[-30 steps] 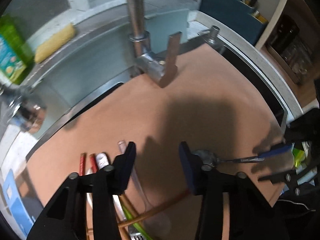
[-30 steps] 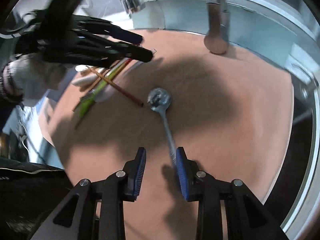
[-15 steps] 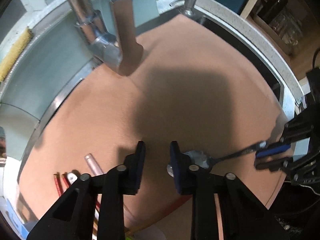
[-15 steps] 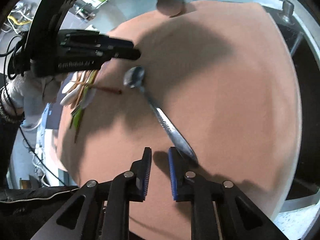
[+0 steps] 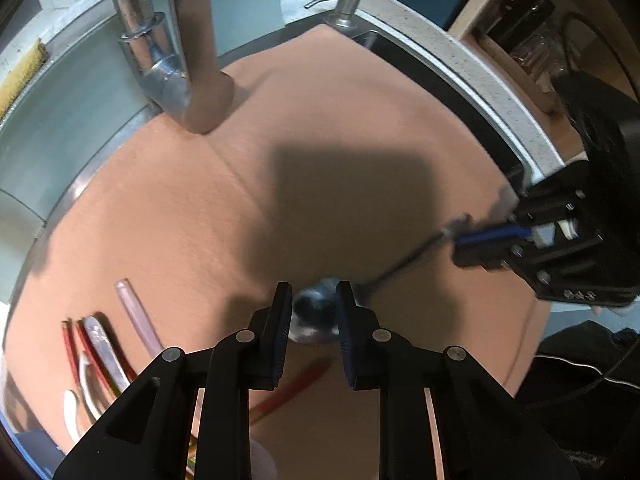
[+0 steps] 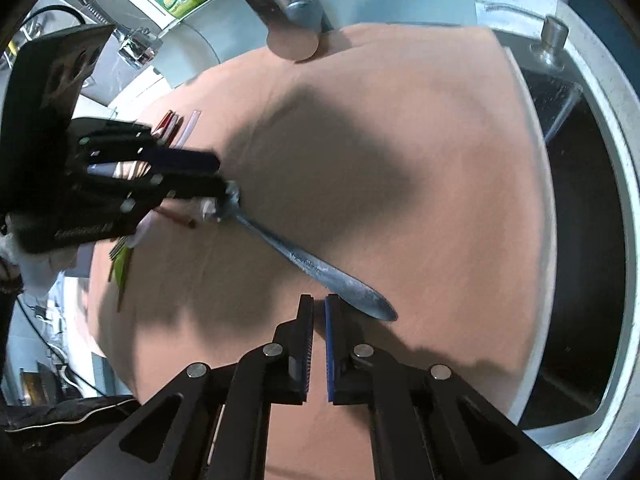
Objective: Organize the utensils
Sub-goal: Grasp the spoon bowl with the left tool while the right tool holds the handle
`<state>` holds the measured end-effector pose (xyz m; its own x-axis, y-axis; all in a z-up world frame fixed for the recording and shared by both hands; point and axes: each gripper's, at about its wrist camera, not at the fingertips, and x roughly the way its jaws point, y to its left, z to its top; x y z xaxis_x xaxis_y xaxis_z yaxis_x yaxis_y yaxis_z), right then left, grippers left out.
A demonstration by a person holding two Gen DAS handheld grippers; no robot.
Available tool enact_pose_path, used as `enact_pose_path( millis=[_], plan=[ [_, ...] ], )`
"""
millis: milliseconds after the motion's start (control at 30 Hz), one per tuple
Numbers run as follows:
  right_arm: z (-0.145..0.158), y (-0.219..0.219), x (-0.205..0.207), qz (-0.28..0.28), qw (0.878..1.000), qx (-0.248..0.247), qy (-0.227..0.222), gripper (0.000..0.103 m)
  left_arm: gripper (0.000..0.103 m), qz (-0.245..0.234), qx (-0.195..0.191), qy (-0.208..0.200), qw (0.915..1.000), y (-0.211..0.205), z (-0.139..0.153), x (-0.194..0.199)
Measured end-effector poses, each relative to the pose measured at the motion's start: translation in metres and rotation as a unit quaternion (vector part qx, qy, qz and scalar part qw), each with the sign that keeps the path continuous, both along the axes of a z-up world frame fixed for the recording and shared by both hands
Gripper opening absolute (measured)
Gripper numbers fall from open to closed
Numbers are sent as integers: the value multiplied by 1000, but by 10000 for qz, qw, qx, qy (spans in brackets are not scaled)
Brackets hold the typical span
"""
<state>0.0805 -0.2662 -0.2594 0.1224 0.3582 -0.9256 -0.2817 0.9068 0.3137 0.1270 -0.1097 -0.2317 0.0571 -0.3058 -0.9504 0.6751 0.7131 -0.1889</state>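
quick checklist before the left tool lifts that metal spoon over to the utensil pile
1. Spoon bowl between the left tool fingers: ok, the bowl of the metal spoon sits in the gap.
2. Fingers closed on the bowl: cannot tell, blurred.
3. Right tool off the handle: ok, nearly shut on nothing, handle tip just beside it.
4. Room at the utensil pile: ok, bare brown mat beside it.
5. Red chopstick out of the way: not ok, it lies just under the left tool.
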Motion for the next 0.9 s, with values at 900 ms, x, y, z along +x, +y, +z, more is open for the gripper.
enact_pose_path(
  millis=[900],
  plan=[
    [-10, -40, 38, -2677, 9522, 1347, 588, 43, 50, -819, 490, -618, 9935, -21, -9, -12]
  ],
)
